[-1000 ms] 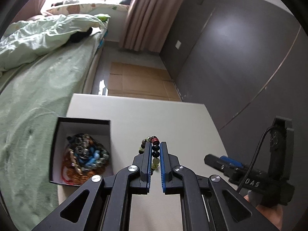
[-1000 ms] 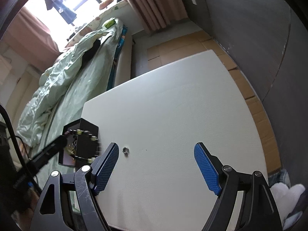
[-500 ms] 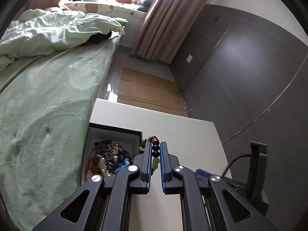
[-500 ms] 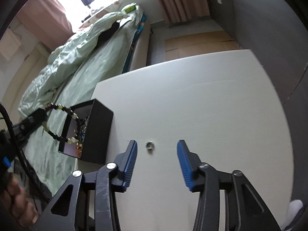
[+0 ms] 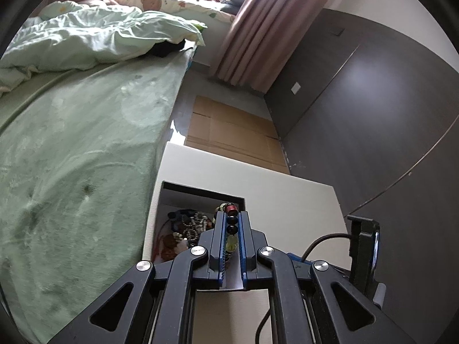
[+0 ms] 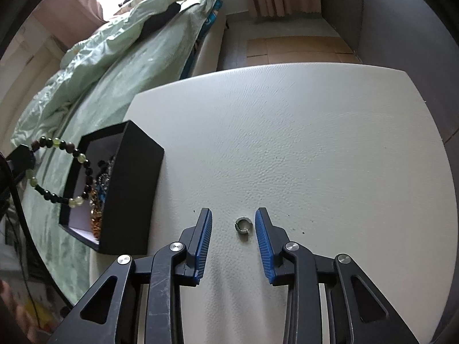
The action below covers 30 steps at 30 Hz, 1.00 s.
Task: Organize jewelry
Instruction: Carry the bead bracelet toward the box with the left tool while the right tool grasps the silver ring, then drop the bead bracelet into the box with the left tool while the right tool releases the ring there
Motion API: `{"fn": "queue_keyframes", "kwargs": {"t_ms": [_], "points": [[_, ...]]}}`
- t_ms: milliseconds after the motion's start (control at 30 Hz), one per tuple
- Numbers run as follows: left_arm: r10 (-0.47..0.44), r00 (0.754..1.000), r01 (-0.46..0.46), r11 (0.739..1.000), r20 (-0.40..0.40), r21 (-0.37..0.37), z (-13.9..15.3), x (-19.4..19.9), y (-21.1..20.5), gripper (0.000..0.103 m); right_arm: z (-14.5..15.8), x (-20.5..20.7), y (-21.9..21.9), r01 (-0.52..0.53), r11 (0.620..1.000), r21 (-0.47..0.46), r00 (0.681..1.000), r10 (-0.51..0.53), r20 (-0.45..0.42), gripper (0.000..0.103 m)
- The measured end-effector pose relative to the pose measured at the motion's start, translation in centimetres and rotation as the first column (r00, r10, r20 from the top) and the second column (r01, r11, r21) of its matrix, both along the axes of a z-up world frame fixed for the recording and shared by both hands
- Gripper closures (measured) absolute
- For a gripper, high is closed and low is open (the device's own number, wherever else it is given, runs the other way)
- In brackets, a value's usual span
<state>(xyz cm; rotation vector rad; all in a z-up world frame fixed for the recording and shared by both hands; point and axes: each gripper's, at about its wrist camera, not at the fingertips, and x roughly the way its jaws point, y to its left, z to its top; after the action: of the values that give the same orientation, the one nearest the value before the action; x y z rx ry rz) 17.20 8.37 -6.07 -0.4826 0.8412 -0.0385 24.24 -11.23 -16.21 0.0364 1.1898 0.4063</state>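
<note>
My left gripper (image 5: 231, 215) is shut on a beaded bracelet (image 5: 231, 223) of dark, green and red beads and holds it above the black jewelry box (image 5: 200, 193), which holds a heap of jewelry. In the right wrist view the bracelet (image 6: 57, 169) hangs as a loop over the near left side of the box (image 6: 134, 189). My right gripper (image 6: 233, 219) is open, low over the white table (image 6: 315, 143), with a small silver ring (image 6: 243, 225) lying between its fingertips, nearer the right one.
A bed with green bedding (image 5: 71, 143) runs along the table's left side. A dark wall (image 5: 373, 100) stands to the right. Cardboard sheets (image 5: 229, 132) lie on the floor beyond the table.
My left gripper has carried the bracelet left to above the box. My right gripper has moved down to the ring and narrowed its opening around it.
</note>
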Motion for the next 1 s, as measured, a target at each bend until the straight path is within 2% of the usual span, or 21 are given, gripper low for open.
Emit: {"fn": "queue_keyframes", "kwargs": {"t_ms": [200,267,333,533,567,633,667,700,833,1000], "points": [[0.008,1.000,-0.009,0.997,-0.018,-0.070,-0.9,0.6,1.0,0.095,0.0,-0.5,0.9,-0.007,0.990,-0.143,0.999,0.014,0.047,0.087],[0.015,0.999,-0.018,0.994,-0.032,-0.108,-1.2,0.7,1.5,0.094,0.0,-0.8,1.2,-0.017,0.985,-0.174,0.998,0.028,0.061,0.088],[0.021,0.998,-0.028,0.991,-0.052,-0.129,-1.5,0.6,1.9,0.094,0.1,-1.0,1.2,-0.023,0.983,-0.180,0.997,0.035,0.066,0.089],[0.047,0.996,-0.057,0.989,-0.073,-0.137,-1.7,0.4,2.7,0.092,2.1,-1.7,0.9,-0.033,0.994,-0.107,0.993,0.045,0.110,0.089],[0.052,0.996,-0.062,0.988,-0.075,-0.141,-1.7,0.4,2.8,0.089,2.8,-1.9,0.9,-0.038,0.995,-0.089,0.991,0.050,0.128,0.089],[0.063,0.995,-0.074,0.985,-0.078,-0.154,-1.8,0.3,3.2,0.067,3.8,-2.1,1.0,-0.045,0.997,-0.068,0.987,0.055,0.152,0.089],[0.069,0.995,-0.080,0.984,-0.074,-0.160,-1.7,0.2,3.4,0.043,4.4,-2.3,1.1,-0.051,0.997,-0.053,0.984,0.059,0.170,0.089],[0.076,0.995,-0.086,0.983,-0.064,-0.162,-1.5,0.0,3.6,0.030,4.9,-2.3,1.5,-0.056,0.997,-0.047,0.981,0.064,0.184,0.089],[0.095,0.995,-0.101,0.982,-0.043,-0.160,-0.8,-0.5,4.3,0.029,6.8,-2.4,2.7,-0.078,0.997,-0.018,0.970,0.080,0.230,0.089],[0.115,0.990,-0.127,0.976,-0.077,-0.176,-1.3,-0.5,5.5,0.028,8.6,-1.8,4.4,-0.111,0.993,0.039,0.962,0.098,0.254,0.089]]}}
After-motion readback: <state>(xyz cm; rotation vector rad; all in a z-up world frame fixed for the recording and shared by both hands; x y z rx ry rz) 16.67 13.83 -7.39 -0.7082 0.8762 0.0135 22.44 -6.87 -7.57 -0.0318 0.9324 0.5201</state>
